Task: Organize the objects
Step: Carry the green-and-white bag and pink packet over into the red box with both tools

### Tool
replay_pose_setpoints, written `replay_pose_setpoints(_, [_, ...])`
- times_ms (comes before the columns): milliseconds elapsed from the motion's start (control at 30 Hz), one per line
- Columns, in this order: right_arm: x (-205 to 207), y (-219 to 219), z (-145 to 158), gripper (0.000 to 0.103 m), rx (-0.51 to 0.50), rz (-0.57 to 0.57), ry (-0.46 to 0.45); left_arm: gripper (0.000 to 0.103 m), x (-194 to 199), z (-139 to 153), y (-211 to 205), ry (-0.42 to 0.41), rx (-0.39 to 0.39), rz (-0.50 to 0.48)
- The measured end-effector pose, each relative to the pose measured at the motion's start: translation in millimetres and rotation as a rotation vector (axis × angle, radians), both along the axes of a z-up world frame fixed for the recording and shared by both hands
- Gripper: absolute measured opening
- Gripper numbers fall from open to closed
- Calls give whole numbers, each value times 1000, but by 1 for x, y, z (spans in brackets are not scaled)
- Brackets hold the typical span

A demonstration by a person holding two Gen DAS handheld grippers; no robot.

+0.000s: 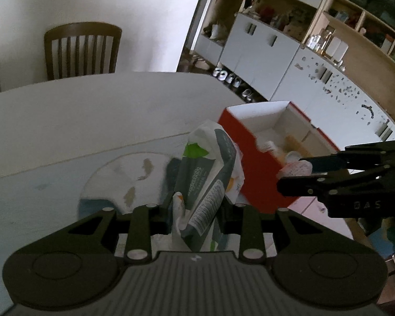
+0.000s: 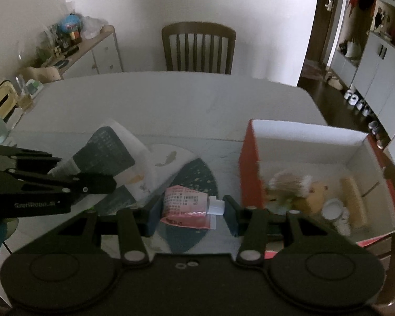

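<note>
From the left wrist view, the left gripper (image 1: 197, 210) is closed down narrow on a crumpled white, grey and green packet (image 1: 210, 168), which stands up between its fingers above the tabletop (image 1: 92, 110). The grip takes only the lower, bunched part of the wrapper — thin film like this can slide out of the pads, and the loose top could flop and catch on the near wall of the red box (image 1: 250, 158) as it goes over. The right gripper comes in from the right edge with something pale and pink at its tips, just in front of the box opening; the two tools are near each other, so a careless swing could knock them together.

From the right wrist view, the right gripper (image 2: 192, 208) is partly closed across a small pink tube (image 2: 187, 205) with a white cap (image 2: 216, 205), one pad against the cap end and the other against the flat tail. Held end to end like that, the tube could buckle or pivot and drop onto the blue and white mat (image 2: 197, 176) below. The red box (image 2: 250, 163) sits just to the right, open, with a fluffy toy (image 2: 289, 184), a small white jar (image 2: 334, 210) and a pale stick-like item already inside — free floor looks limited at the near end, so a dropped tube may land on these and roll. The left gripper (image 2: 110, 184) shows at the left edge with its packet, well apart from the box on this side.
</note>
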State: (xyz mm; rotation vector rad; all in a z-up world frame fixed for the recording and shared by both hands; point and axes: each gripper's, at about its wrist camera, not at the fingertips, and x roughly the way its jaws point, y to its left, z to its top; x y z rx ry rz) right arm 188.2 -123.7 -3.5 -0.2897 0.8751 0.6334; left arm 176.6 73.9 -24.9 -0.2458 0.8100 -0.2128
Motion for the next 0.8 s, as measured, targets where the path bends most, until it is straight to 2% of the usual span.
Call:
replay_pose_setpoints(267, [14,-44,7,49,11,-4,-20,30,9,13,-48,-29,-1,-23])
replay_pose_setpoints(800, [68,-132,2,49,10,-70,-41,30,60,24,-139,-55,38,-68])
